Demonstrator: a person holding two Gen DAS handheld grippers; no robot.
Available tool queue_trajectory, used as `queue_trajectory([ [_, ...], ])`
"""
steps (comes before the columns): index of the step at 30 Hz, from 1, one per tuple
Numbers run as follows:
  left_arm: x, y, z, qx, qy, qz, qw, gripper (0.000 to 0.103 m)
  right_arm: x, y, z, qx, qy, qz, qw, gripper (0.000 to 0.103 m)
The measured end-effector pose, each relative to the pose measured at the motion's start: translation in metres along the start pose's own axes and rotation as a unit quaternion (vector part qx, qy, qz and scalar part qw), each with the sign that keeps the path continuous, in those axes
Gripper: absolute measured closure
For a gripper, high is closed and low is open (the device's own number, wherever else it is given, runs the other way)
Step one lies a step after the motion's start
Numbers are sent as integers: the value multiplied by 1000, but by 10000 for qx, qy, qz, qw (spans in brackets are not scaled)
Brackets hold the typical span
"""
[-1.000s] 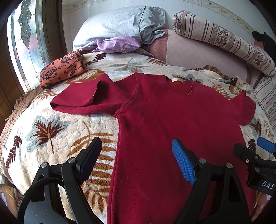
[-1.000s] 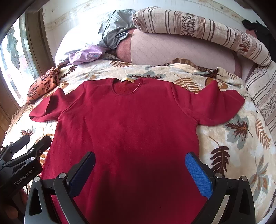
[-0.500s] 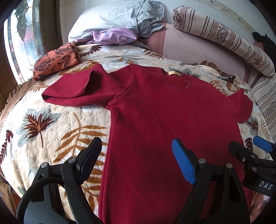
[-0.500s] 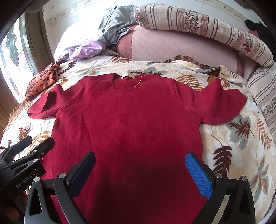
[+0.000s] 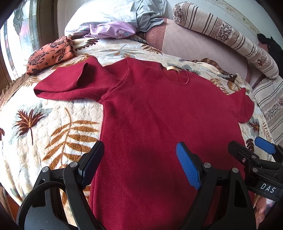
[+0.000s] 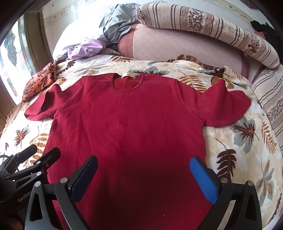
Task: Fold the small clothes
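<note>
1. So, dark red t-shirt (image 6: 127, 127) is spread flat, front up, on the leaf-print blanket (image 6: 238, 141), neckline pointing away from the cameras toward the pillows, both short sleeves out to the sides.
2. Left gripper (image 5: 139, 162) hangs over the shirt's lower left edge with its jaws wide apart, nothing between them. One finger sits over the blanket side, the blue pad (image 5: 187, 169) over the red fabric.
3. Right gripper (image 6: 143, 177) is spread wide too, empty, above the lower middle of the shirt. Can't tell if either one actually touches the cloth.
4. Each gripper shows up at the edge of the other's view, so they're side by side near the hem.
5. Off past the left sleeve there's a bundled orange floral cloth (image 5: 51, 53), with a purple garment (image 5: 113, 31) and a grey pillow (image 5: 106, 12) further back.
6. Striped bolster (image 6: 203, 23) runs along the far right.
</note>
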State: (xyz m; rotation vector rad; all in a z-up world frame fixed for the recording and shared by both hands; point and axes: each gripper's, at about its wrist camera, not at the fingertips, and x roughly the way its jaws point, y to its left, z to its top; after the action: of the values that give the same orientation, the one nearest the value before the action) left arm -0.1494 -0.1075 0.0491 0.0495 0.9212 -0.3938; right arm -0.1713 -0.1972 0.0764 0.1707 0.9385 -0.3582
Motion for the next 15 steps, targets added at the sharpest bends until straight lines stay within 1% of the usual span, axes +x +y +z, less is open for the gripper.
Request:
queue_trajectory([
  [4,3,2,-1,-33,43,-4,10000,19,2,0,0,-10,14,-23,10000,0],
  [15,13,1,-3,-100,226,-193,9995,19,7,-2,1,16,76,-71,9999,0],
])
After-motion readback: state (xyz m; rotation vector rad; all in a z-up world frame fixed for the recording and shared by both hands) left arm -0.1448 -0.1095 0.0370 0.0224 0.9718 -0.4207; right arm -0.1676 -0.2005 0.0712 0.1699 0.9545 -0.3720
